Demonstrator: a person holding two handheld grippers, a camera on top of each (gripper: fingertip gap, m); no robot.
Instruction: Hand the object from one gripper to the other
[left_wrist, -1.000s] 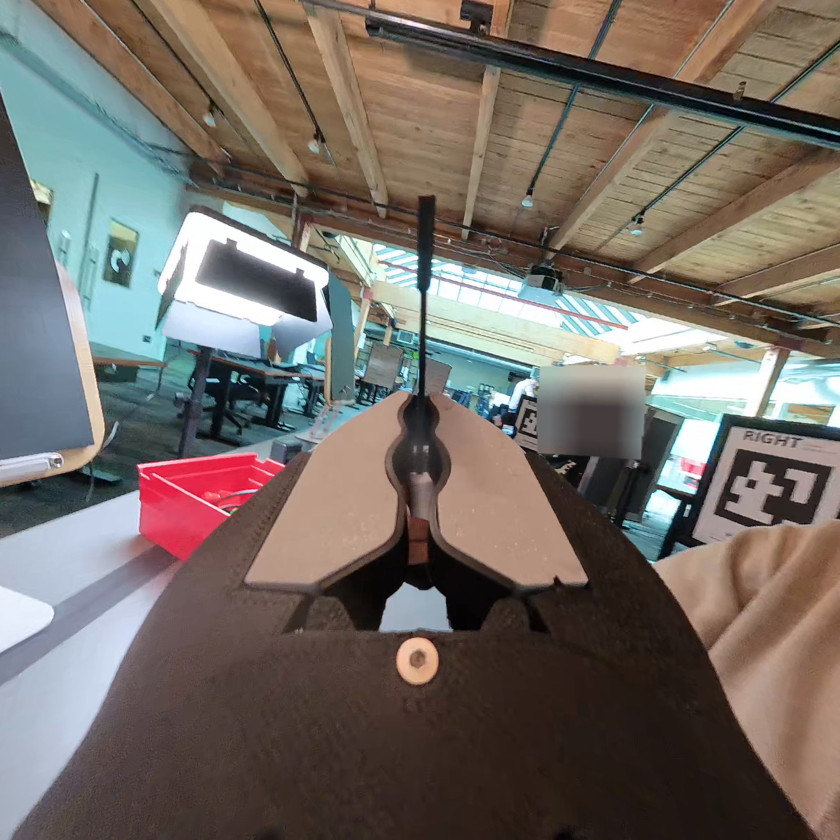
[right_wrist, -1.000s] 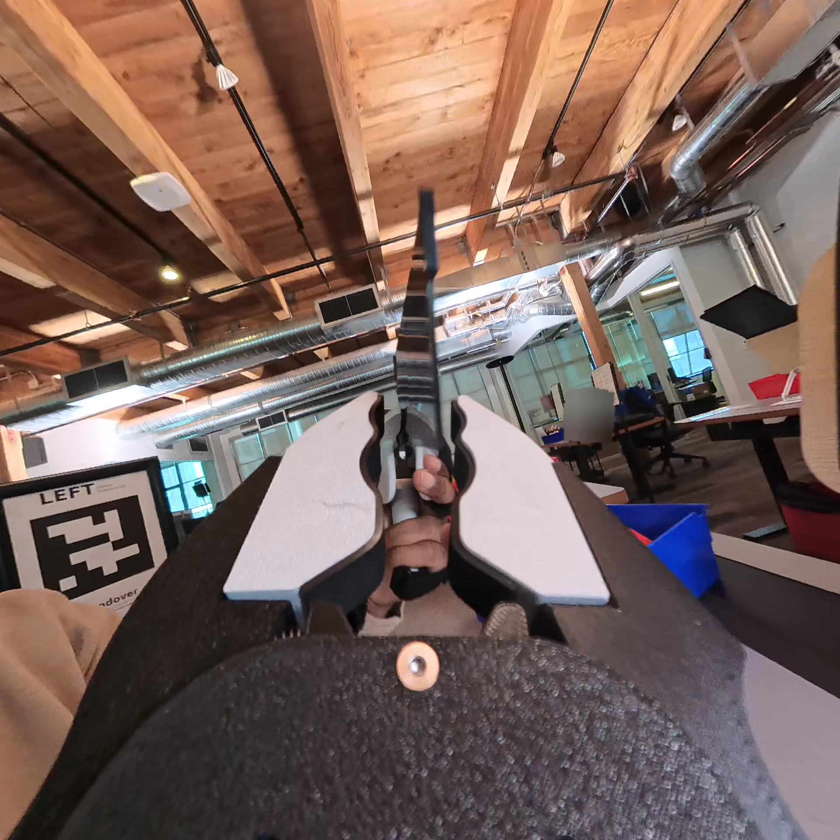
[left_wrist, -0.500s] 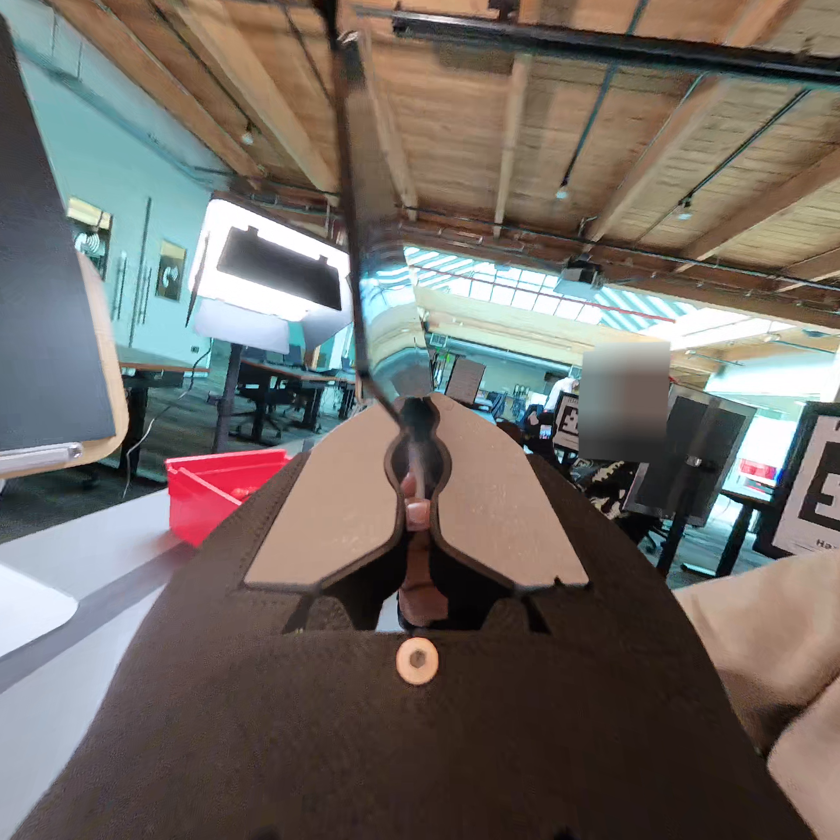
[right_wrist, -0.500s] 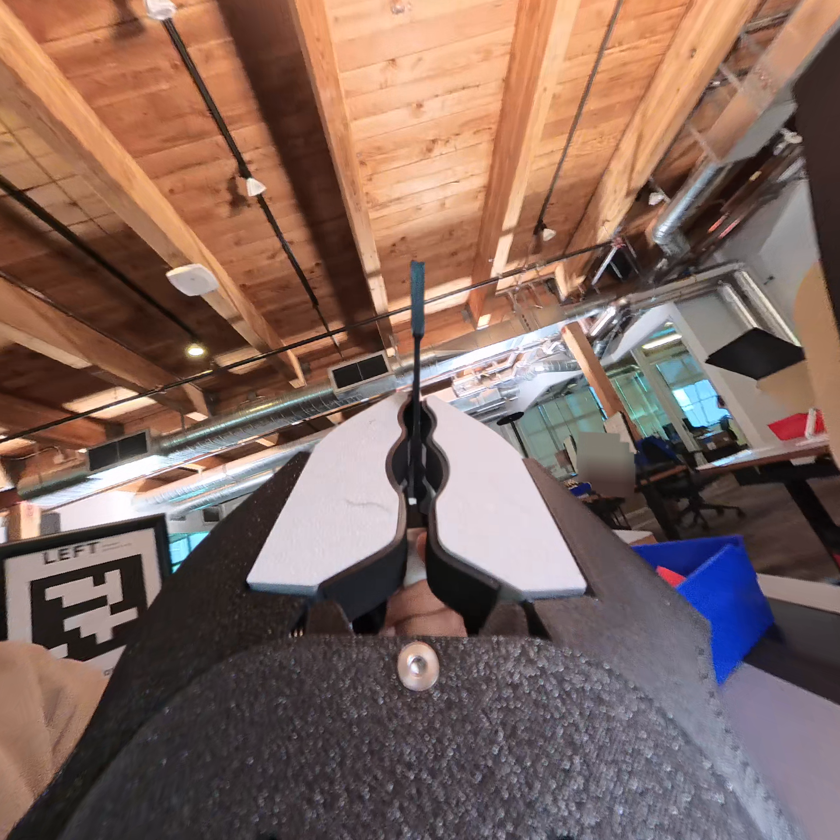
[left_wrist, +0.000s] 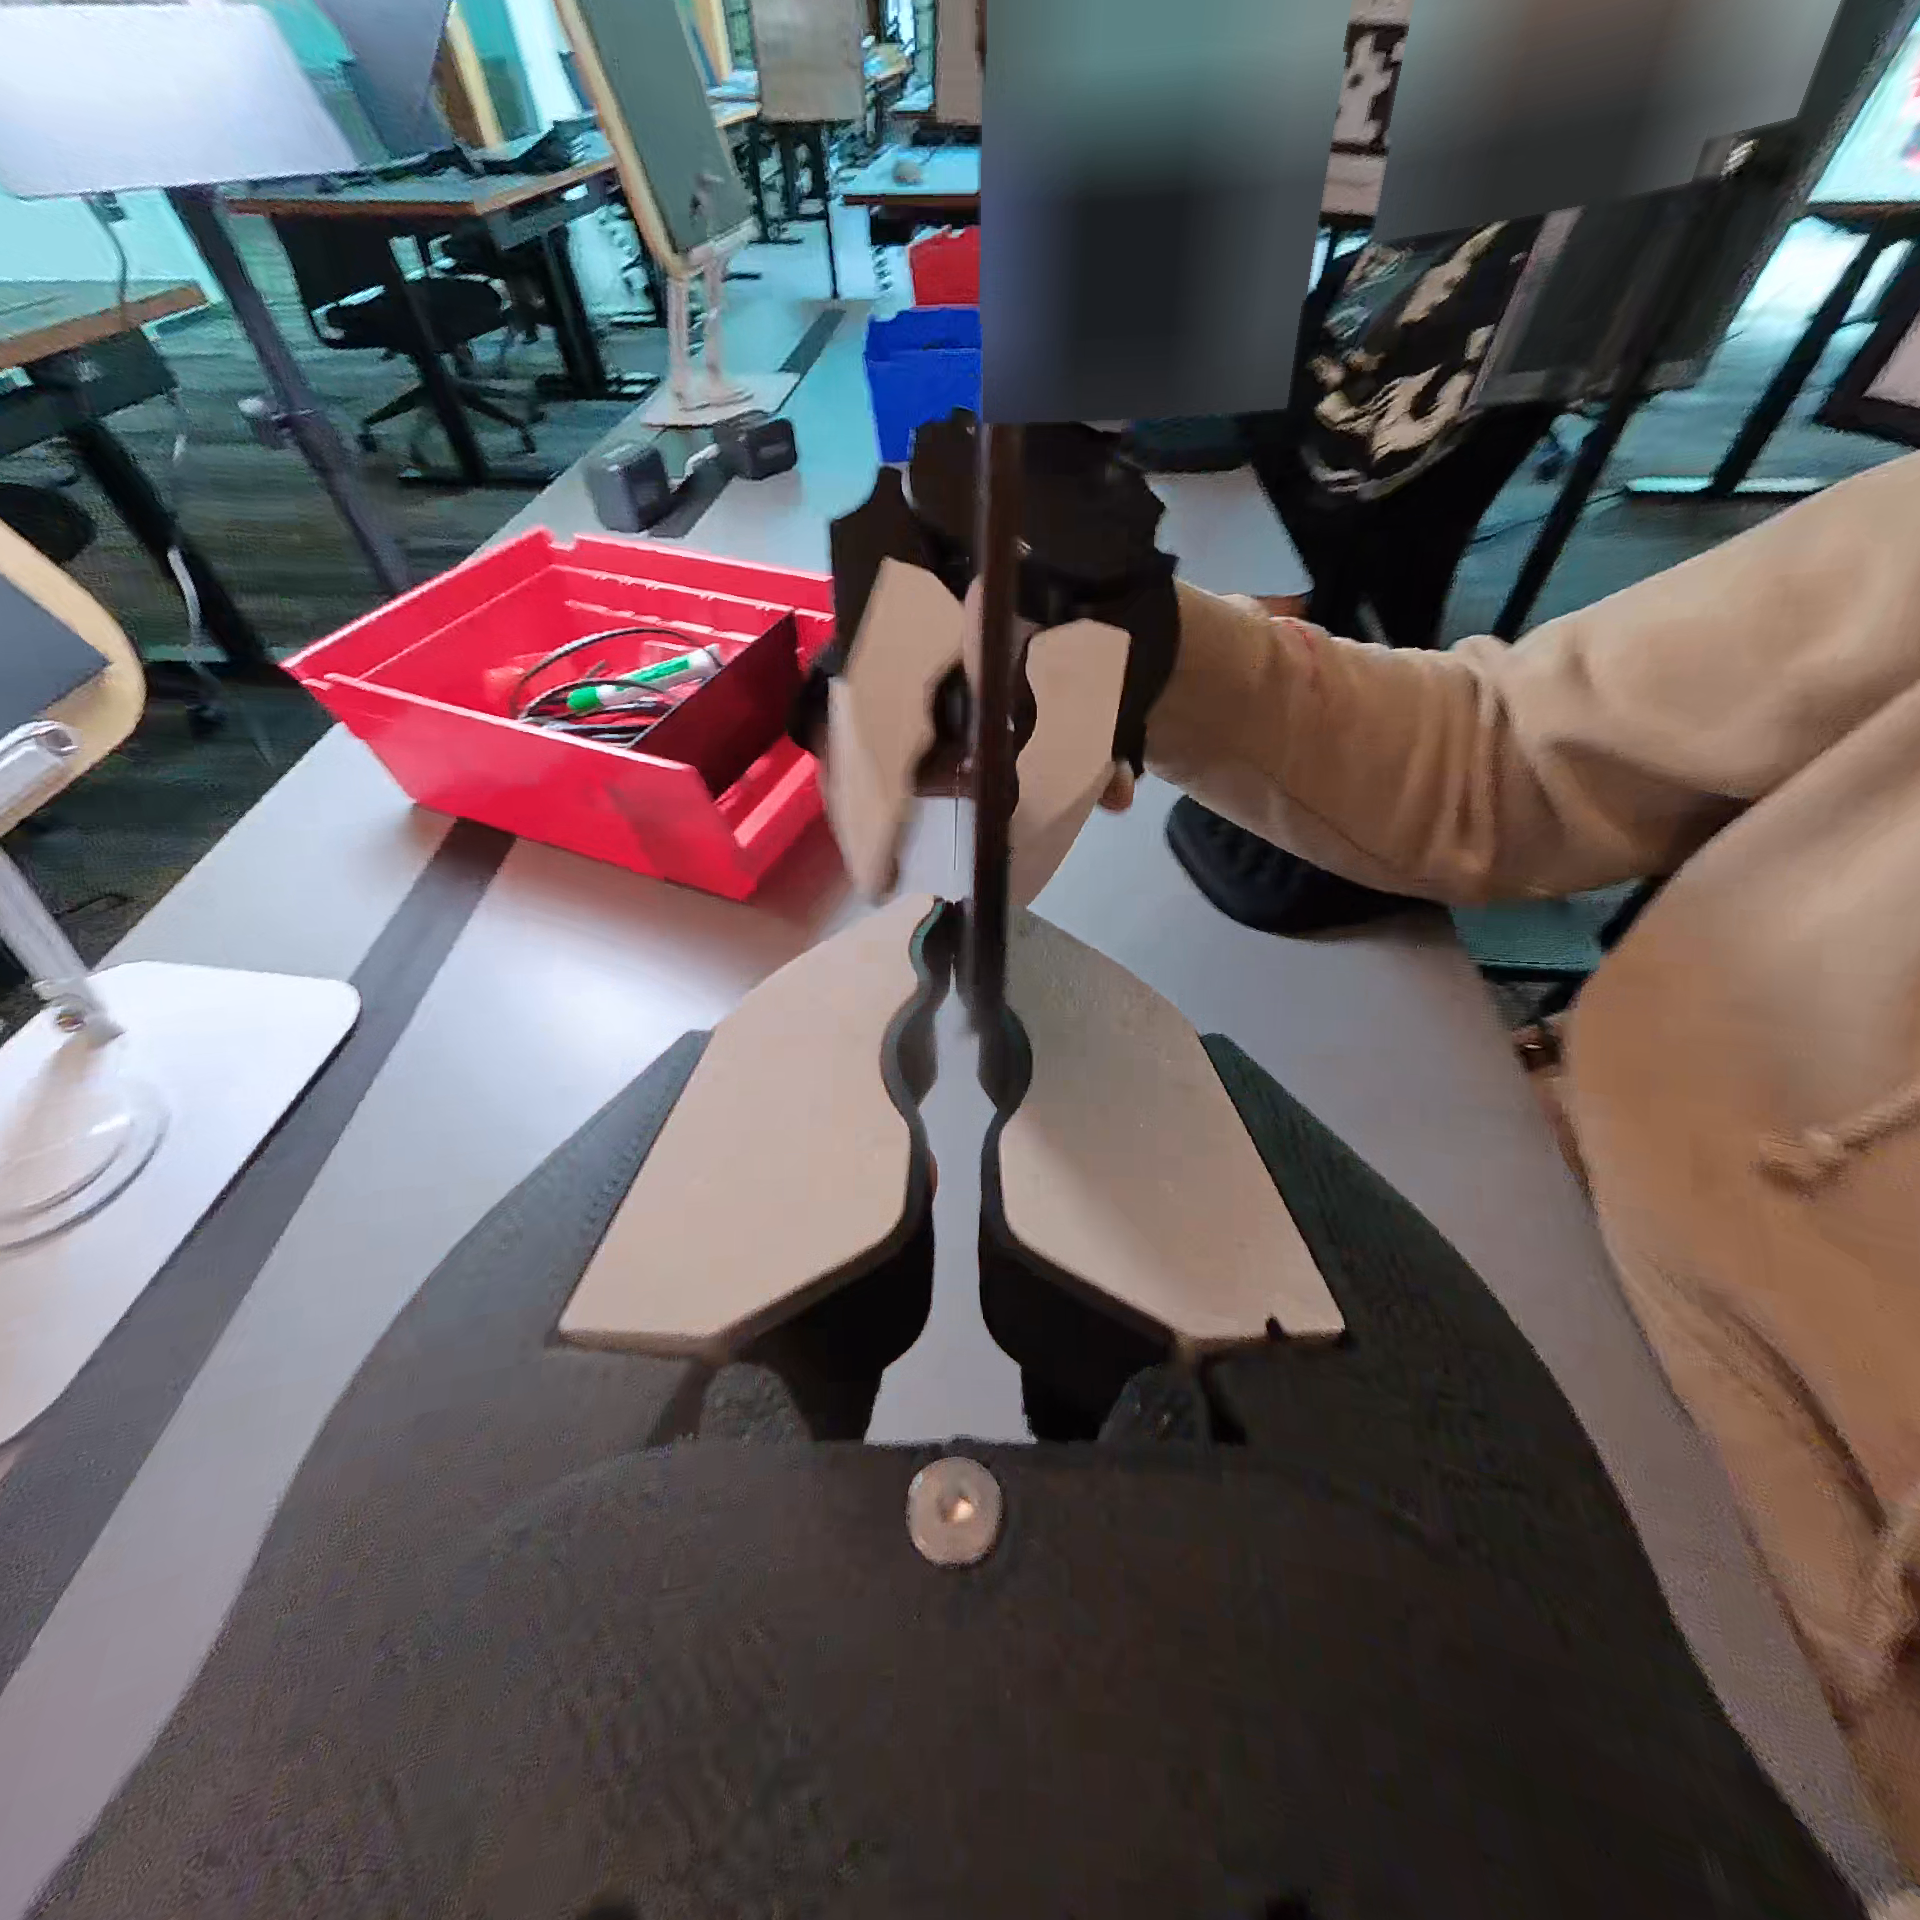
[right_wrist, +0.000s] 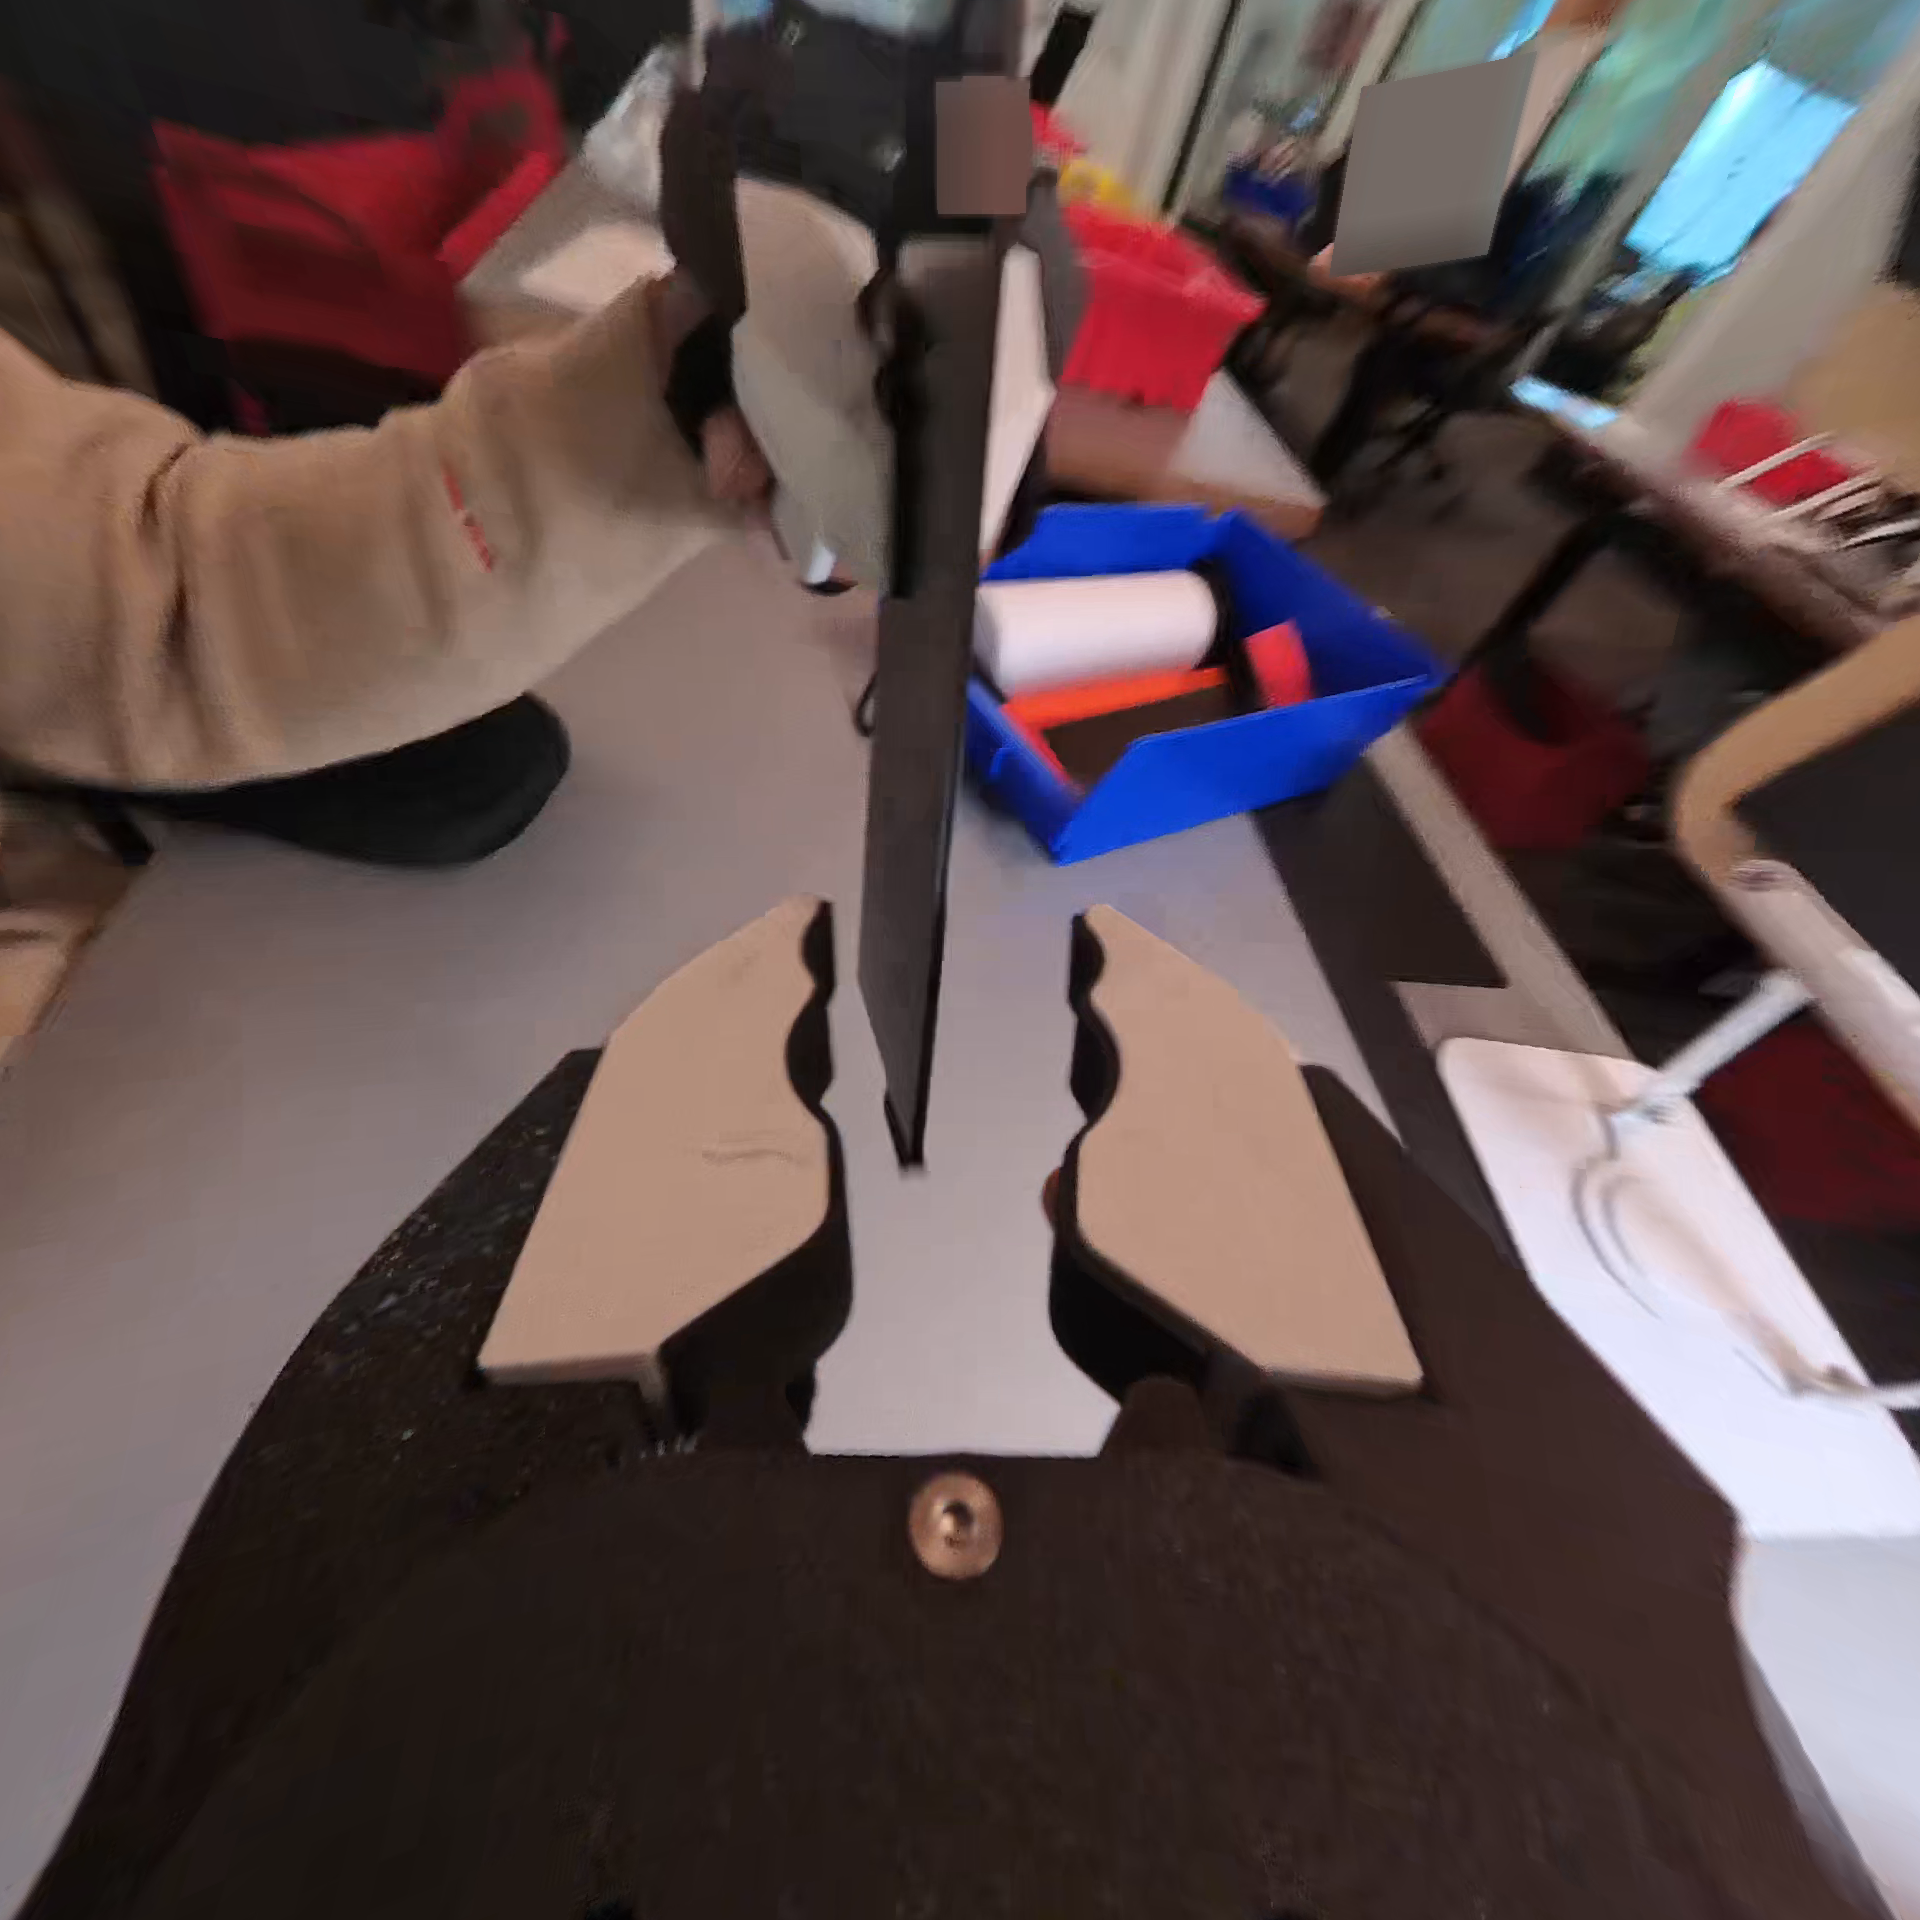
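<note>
Black, thin and flat, the plate (left_wrist: 989, 852) stands on edge in the air above the grey table (left_wrist: 623, 987), and every place below is given from it. My left gripper (left_wrist: 971, 920) is clamped on the plate's near end: its two pale fingers (left_wrist: 790, 1143) meet at the tips, with the plate pinched between them. My right gripper (right_wrist: 953, 912) is released. Its fingers (right_wrist: 675, 1164) stand well apart, and the plate's lower corner hangs in the gap between them, touching neither one. In the right wrist view the plate rises from that gap, leaning slightly to the right, into the fingers of the left gripper farther off; this view is blurred. In the left wrist view the plate appears as a narrow dark strip running straight up between the spread fingers of the right gripper beyond. To the left of the plate in that view, a red bin (left_wrist: 582, 769) rests on the table and holds cables and a green-and-white marker (left_wrist: 644, 681). To the right of the plate in the right wrist view, a blue bin (right_wrist: 1247, 748) holds a white roll (right_wrist: 1096, 623) and orange pieces. My beige sleeve (left_wrist: 1455, 727) reaches in from the right of the plate in the left wrist view.
</note>
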